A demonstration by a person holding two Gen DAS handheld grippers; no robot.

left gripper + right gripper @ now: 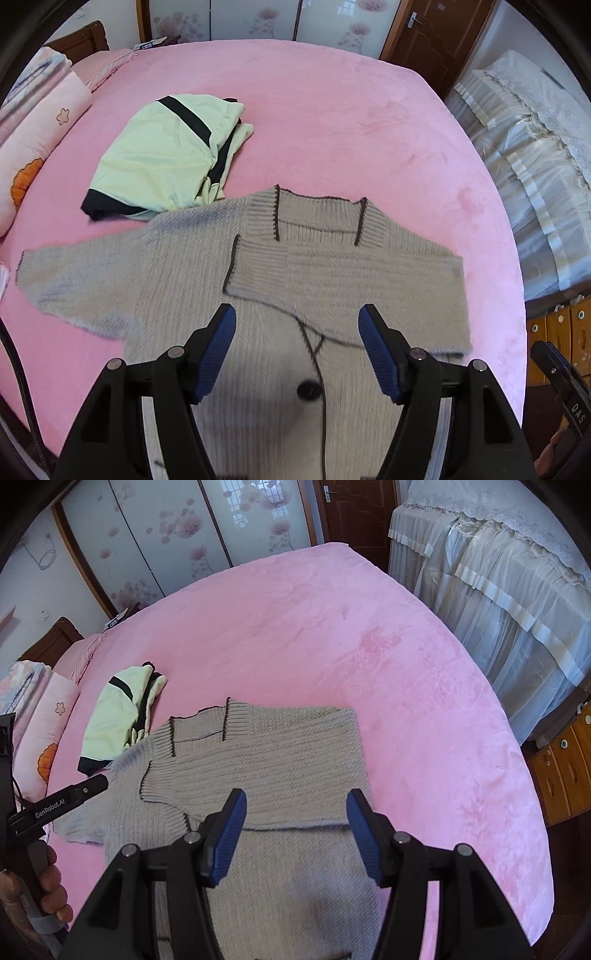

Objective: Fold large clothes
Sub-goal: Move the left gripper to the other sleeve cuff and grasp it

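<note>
1. Left wrist view: your left gripper (297, 325) hangs spread and empty over the grey cardigan (258, 295) on the pink bed (332, 110). Pinch the outstretched sleeve (74, 273) at its cuff.
2. Right wrist view: your right gripper (295, 808) gapes empty; use it to pin the folded side flat.

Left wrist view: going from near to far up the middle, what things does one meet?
Open left tongs → grey knitted cardigan with one sleeve folded across → bare pink bedspread → flowered sliding doors.
</note>
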